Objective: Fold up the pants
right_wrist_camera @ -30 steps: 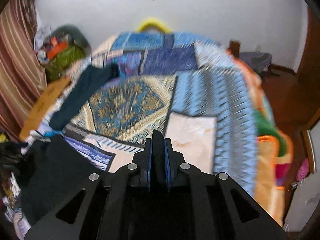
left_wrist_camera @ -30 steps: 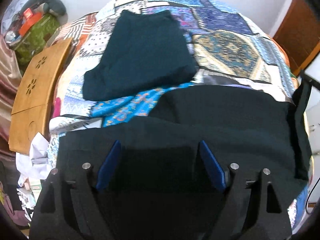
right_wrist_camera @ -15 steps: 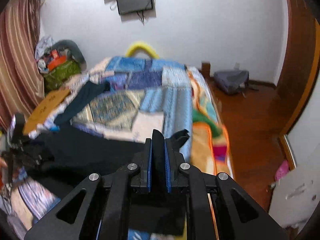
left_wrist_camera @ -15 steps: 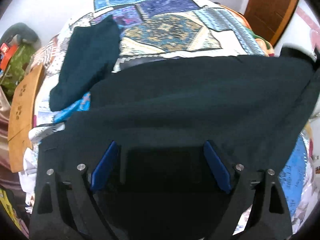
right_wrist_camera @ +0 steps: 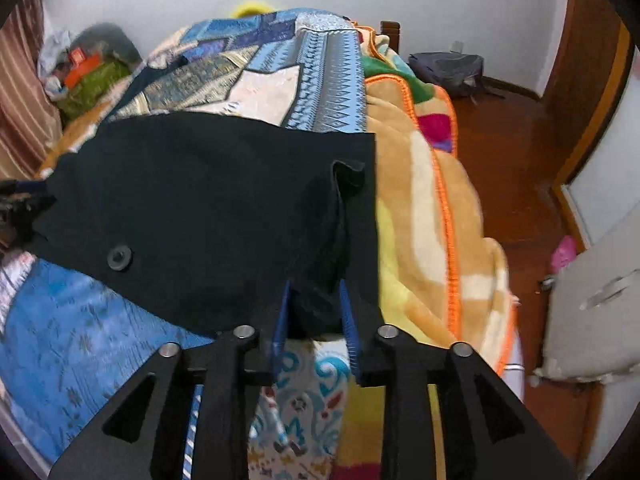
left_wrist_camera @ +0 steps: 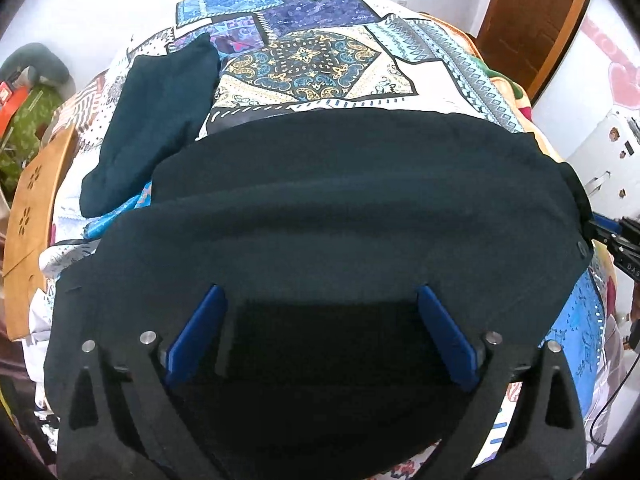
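Pants (left_wrist_camera: pixel 360 208) spread flat across patchwork bed (left_wrist_camera: pixel 320 52). Left gripper (left_wrist_camera: pixel 320 300) jaws held wide apart over near edge. Right gripper (right_wrist_camera: pixel 314 286) jaws parted, bunched cloth between them.

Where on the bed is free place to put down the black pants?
Free: the patterned quilt beyond the black pants, right of the folded dark teal garment. Crowded: the near part under the pants, and the left edge by the wooden board.

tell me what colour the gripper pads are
Blue; the left gripper pads show it best in the left wrist view, against the black pants.
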`<state>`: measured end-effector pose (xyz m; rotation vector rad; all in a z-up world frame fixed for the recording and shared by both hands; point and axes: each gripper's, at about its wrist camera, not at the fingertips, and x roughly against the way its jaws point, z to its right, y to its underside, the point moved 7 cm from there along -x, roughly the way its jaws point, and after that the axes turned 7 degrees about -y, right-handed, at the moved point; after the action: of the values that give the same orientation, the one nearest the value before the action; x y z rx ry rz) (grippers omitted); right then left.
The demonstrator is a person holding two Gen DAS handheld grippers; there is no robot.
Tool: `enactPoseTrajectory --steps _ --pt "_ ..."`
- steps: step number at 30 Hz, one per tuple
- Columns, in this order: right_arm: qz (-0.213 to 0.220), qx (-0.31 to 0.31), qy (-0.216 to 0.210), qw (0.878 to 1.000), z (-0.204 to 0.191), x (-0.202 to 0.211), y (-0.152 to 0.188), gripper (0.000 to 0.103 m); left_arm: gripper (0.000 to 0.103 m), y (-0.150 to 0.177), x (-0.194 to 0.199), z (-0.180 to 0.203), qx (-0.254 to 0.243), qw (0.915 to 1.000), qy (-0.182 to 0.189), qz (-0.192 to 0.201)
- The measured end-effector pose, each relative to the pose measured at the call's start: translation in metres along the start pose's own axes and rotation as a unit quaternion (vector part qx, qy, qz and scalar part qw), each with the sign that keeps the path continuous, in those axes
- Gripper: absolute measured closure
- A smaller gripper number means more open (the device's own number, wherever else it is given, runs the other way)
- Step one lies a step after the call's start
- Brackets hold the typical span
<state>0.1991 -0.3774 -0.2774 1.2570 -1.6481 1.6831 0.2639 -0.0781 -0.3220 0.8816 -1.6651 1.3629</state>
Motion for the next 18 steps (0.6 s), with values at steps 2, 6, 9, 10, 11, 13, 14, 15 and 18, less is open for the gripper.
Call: enactPoseTrajectory --steps 2,6,9,10,11,13,14,15,18 --pt "0.009 0.003 0.016 1.000 0.000 0.010 -0.005 0.068 0.004 0.000 0.003 -0.002 0.000 1.0000 0.007 0.000" --pt "0.039 0.005 0.006 0.999 -0.012 0.029 -0.032 0.066 0.004 -0.002 0.019 -0.022 0.024 0.9993 0.013 0.025" --pt "0.063 0.024 -0.011 0.998 -0.038 0.036 -0.058 0.060 0.004 -0.005 0.034 -0.053 0.050 0.9976 0.004 0.049" --pt "0.070 0.035 -0.020 0.997 -0.049 0.036 -0.069 0.060 0.004 -0.006 0.041 -0.070 0.061 0.9964 -0.003 0.059" --pt "0.074 0.044 -0.028 0.996 -0.060 0.035 -0.078 0.060 0.004 -0.006 0.045 -0.083 0.068 0.9955 -0.009 0.065" --pt "0.082 0.063 -0.048 0.994 -0.088 0.030 -0.096 0.060 0.004 -0.005 0.052 -0.120 0.089 0.9926 -0.031 0.078" --pt "0.083 0.071 -0.060 0.992 -0.101 0.026 -0.104 0.060 0.004 -0.004 0.054 -0.139 0.100 0.9908 -0.044 0.080" --pt "0.083 0.081 -0.073 0.991 -0.115 0.021 -0.113 0.060 0.004 -0.001 0.054 -0.154 0.108 0.9894 -0.054 0.080" --pt "0.078 0.110 -0.113 0.984 -0.160 0.002 -0.138 0.060 0.004 0.011 0.044 -0.215 0.151 0.9825 -0.087 0.066"
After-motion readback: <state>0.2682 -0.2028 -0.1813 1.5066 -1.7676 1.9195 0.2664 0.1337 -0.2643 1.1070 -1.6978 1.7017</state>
